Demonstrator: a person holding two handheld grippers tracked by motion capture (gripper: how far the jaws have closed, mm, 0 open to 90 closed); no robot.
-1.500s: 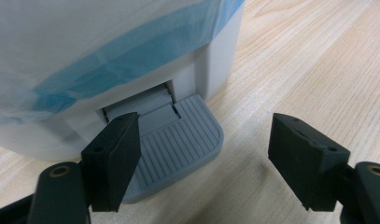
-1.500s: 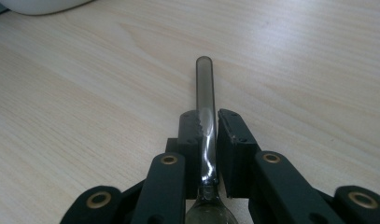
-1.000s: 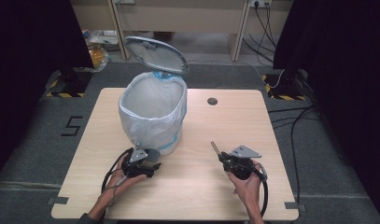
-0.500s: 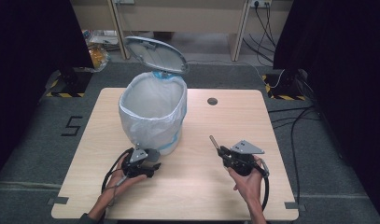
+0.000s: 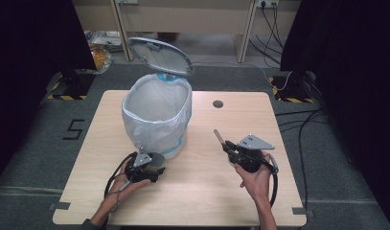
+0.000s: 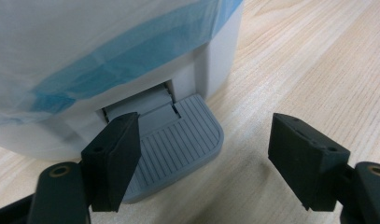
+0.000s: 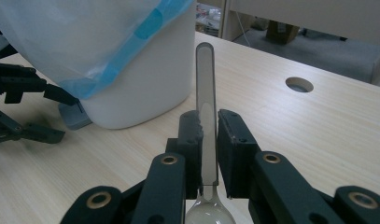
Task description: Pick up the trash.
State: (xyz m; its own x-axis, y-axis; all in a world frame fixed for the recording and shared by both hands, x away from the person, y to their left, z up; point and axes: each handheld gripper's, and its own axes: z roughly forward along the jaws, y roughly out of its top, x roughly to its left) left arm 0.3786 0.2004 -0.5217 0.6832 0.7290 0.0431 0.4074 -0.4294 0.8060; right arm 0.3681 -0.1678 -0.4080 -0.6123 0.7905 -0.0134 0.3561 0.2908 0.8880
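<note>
Fingers [image 7: 194, 140] of right gripper [image 5: 226, 145] clamped on spoon [image 7: 205, 93], handle running up-frame toward open bin [image 5: 156, 103] at upper left; left gripper [image 6: 204, 154] spread wide, one jaw pressing on bin pedal [image 6: 178, 140], lid [image 5: 159, 55] up.

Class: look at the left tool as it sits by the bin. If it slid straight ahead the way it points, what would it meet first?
Most likely the grey foot pedal at the base of the white bin: the left tool stands open with the pedal just ahead, one jaw already over its edge.
</note>
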